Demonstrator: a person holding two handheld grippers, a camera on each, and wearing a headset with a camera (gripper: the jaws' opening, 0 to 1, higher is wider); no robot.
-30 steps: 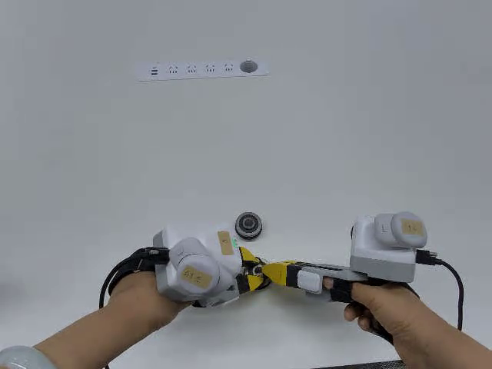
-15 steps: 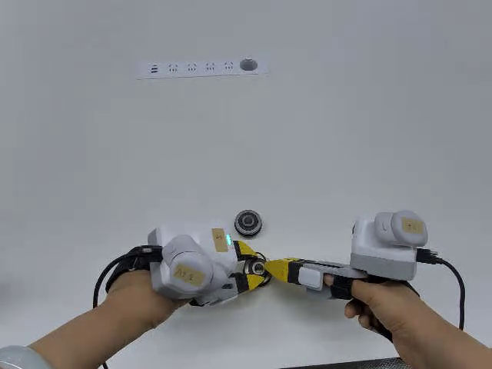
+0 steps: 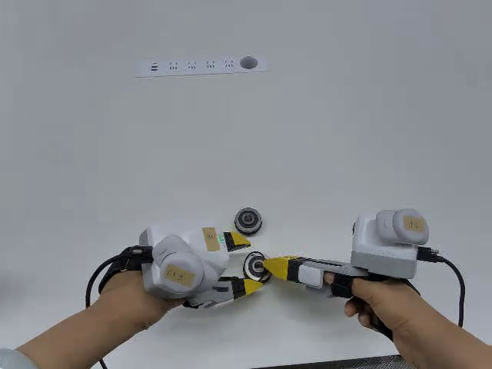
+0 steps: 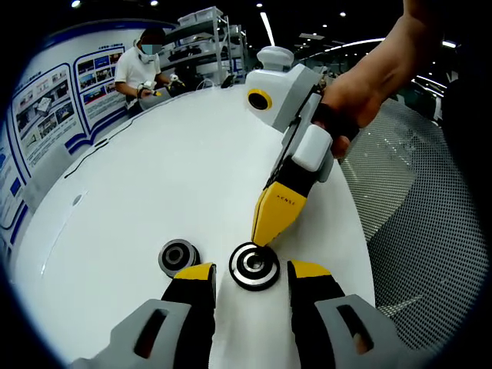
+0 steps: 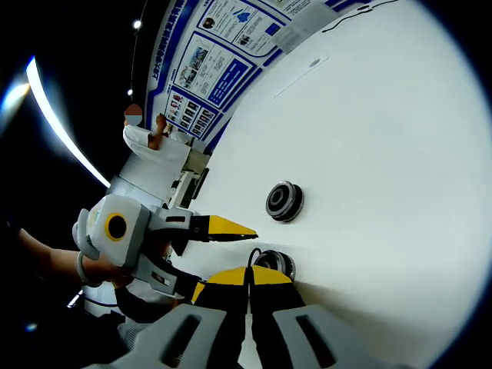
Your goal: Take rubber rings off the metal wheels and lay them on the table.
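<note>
Yellow left fingers (image 4: pixel 192 275) stand open astride the wheel (image 4: pixel 254 266) by the surface's (image 3: pixel 346 154) near edge; they should clamp it firmly while the right fingers (image 3: pixel 278 268), closed at its rim, peel the ring (image 4: pixel 233 266). A second wheel (image 3: pixel 248 221) lies just beyond.

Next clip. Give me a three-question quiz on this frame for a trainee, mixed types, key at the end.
1. True or false: the left tongs are shut tight on the near wheel.
2. How many metal wheels lie on the table?
3. Pick one. The right tongs are: A) wide open, B) shut, tip at the near wheel, C) lying flat on the table.
Key: 1 false, they stand open on either side of it. 2 two. 3 B.
</note>
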